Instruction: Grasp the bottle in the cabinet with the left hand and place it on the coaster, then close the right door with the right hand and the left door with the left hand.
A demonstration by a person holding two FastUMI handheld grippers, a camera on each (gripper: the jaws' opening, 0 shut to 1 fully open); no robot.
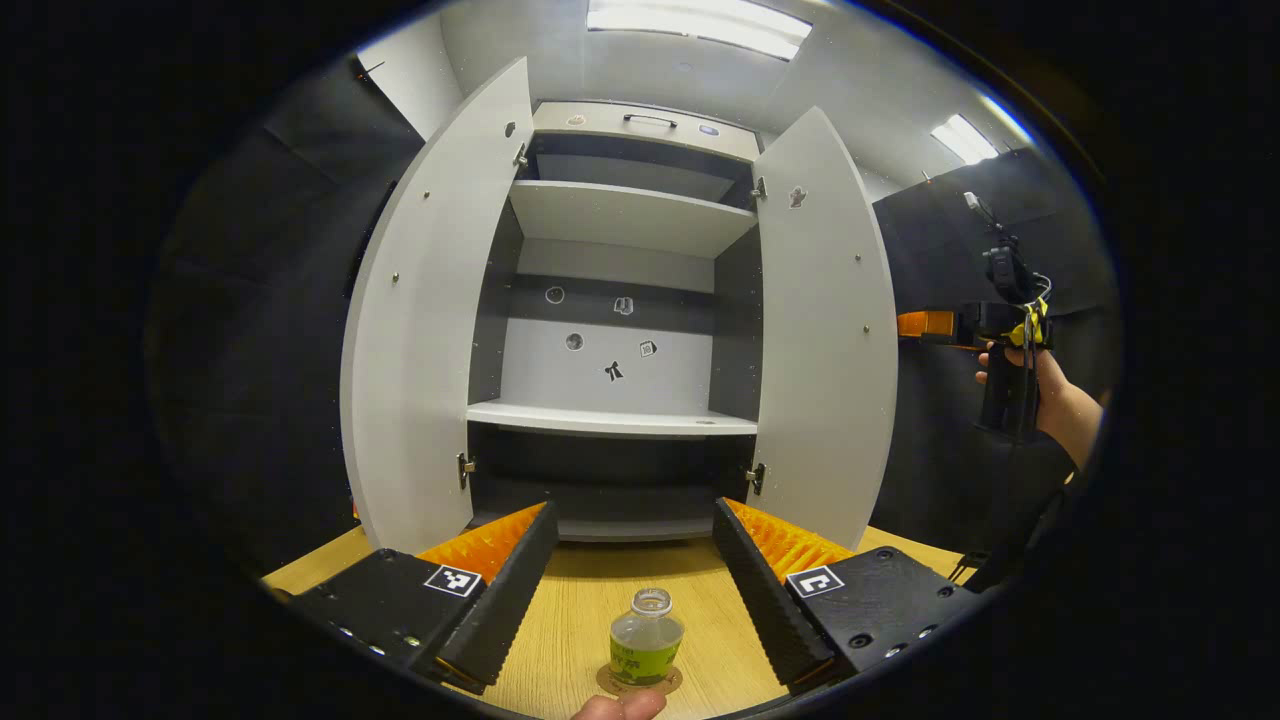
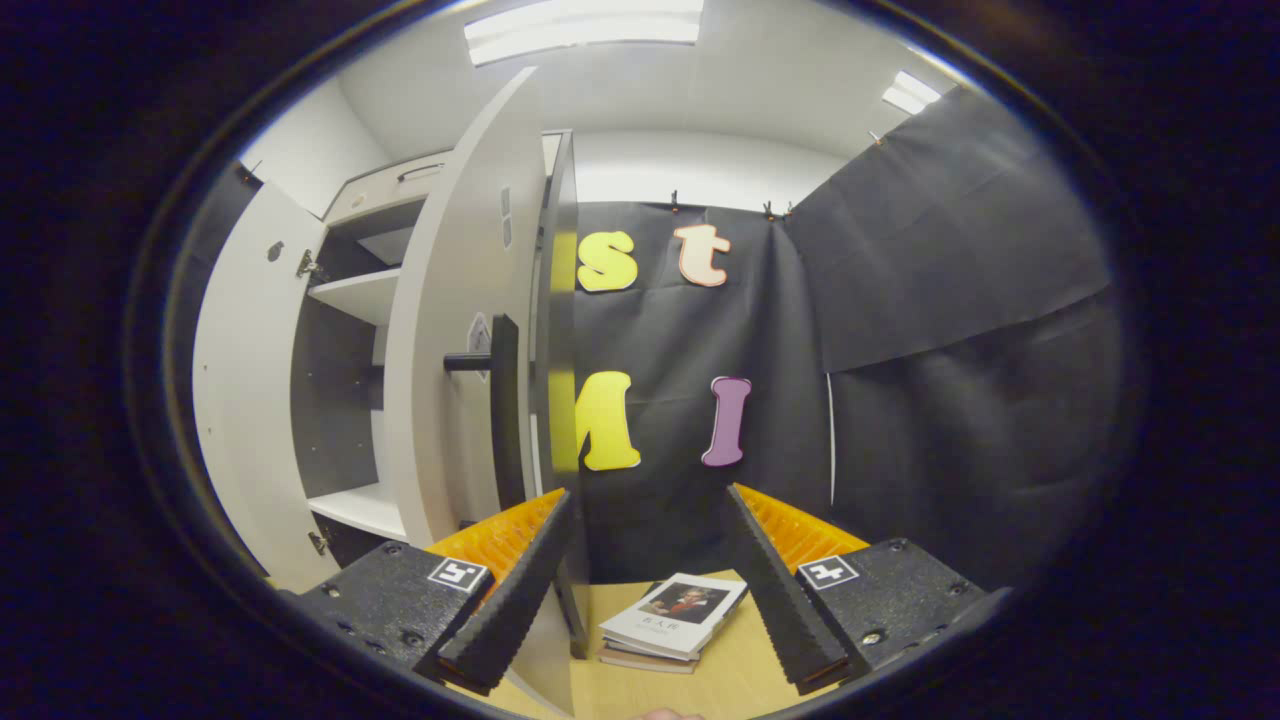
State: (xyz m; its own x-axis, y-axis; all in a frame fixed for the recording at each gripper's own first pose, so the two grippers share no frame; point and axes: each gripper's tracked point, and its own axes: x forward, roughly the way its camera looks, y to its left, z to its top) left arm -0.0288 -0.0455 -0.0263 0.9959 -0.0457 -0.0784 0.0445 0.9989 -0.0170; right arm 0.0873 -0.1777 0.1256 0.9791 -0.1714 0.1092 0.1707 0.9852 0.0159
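Note:
A small clear bottle (image 1: 645, 648) with a green label and no cap stands upright on a round coaster (image 1: 672, 684) on the wooden table. My left gripper (image 1: 633, 510) is open above it, fingers wide apart on either side, touching nothing. Beyond it the grey cabinet has its left door (image 1: 420, 330) and right door (image 1: 825, 340) both swung open. The right gripper (image 1: 1008, 330) is held by a hand out past the right door. In the right gripper view my right gripper (image 2: 645, 495) is open, close to the right door (image 2: 455, 330) and its black handle (image 2: 497, 400).
The cabinet shelves (image 1: 610, 418) are bare, with small stickers on the back panel. A stack of books (image 2: 675, 618) lies on the table (image 2: 720, 680) just ahead of the right gripper. The left door (image 2: 245, 400) stands open farther off.

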